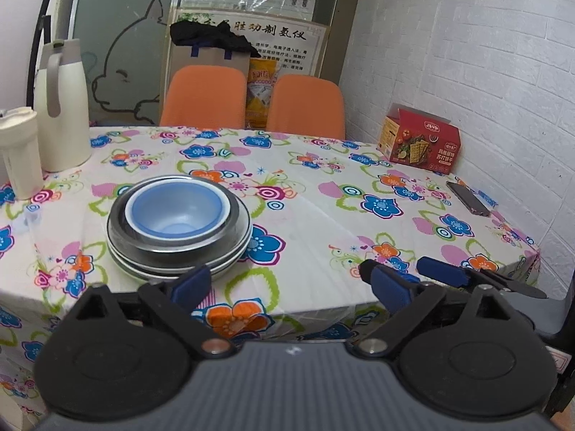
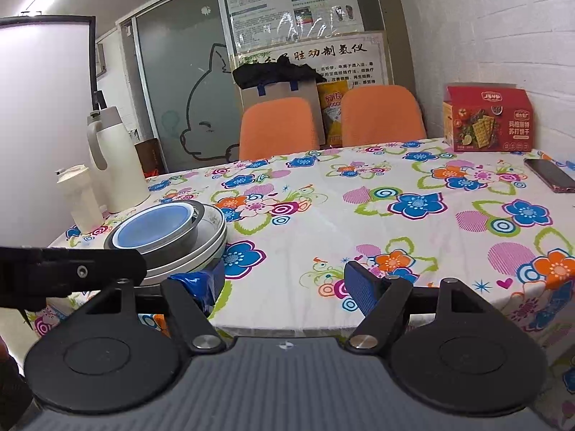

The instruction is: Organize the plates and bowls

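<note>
A stack of dishes stands on the left part of the flowered table. A blue bowl (image 1: 176,212) sits inside a metal bowl (image 1: 235,231), which rests on pale plates (image 1: 230,264). My left gripper (image 1: 289,283) is open and holds nothing. Its left pad (image 1: 190,285) hangs just in front of the plates' near rim. From the right wrist the same blue bowl (image 2: 152,228), metal bowl (image 2: 179,246) and plates (image 2: 214,231) lie to the left. My right gripper (image 2: 284,283) is open and holds nothing over the table's front edge, its left pad (image 2: 205,283) close to the plates.
A white jug (image 1: 63,107) and a cream tumbler (image 1: 19,154) stand at the table's left. A red cracker box (image 1: 420,140) and a phone (image 1: 469,197) lie far right by the brick wall. Two orange chairs (image 1: 205,97) stand behind the table.
</note>
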Demonstrator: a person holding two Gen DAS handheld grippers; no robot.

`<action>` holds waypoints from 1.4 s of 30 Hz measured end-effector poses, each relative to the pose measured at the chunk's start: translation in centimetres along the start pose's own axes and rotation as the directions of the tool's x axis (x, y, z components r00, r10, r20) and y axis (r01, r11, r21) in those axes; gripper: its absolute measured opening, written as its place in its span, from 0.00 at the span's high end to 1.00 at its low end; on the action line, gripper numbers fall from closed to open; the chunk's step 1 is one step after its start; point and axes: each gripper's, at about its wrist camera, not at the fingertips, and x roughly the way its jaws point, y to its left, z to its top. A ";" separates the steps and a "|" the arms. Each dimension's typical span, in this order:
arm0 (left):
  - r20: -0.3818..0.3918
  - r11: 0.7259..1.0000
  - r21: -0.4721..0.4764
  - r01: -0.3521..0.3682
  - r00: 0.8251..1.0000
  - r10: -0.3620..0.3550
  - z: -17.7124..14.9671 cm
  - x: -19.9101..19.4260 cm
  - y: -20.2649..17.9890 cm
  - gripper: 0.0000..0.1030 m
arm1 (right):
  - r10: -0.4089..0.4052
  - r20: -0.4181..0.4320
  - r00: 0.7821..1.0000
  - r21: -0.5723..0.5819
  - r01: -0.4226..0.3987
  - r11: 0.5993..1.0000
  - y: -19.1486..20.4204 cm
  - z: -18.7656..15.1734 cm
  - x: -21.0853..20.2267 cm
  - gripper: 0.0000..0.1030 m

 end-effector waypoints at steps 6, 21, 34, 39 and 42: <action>0.017 0.999 -0.006 -0.038 0.999 0.038 -1.3 -0.6 -0.8 0.08 | -0.020 0.033 0.999 0.013 0.019 1.000 -0.8 -1.5 -1.6 0.42; -0.007 0.993 0.052 -0.106 0.994 0.106 -3.5 -0.3 -3.0 0.08 | -0.161 0.098 0.982 0.115 0.149 0.982 -2.9 -1.9 -4.6 0.41; 0.041 0.974 0.074 -0.212 0.977 0.210 -4.2 -0.8 -3.0 0.08 | -0.108 0.046 0.993 0.043 0.106 0.993 -1.1 -2.9 -4.7 0.41; 0.055 0.966 0.072 -0.248 0.968 0.244 -4.4 -0.9 -2.9 0.08 | -0.105 0.033 0.994 0.051 0.103 0.993 -1.4 -3.2 -4.4 0.40; 0.054 0.963 0.077 -0.257 0.966 0.253 -4.5 -0.9 -2.9 0.08 | -0.103 0.018 0.995 0.054 0.102 0.993 -1.5 -3.4 -4.1 0.40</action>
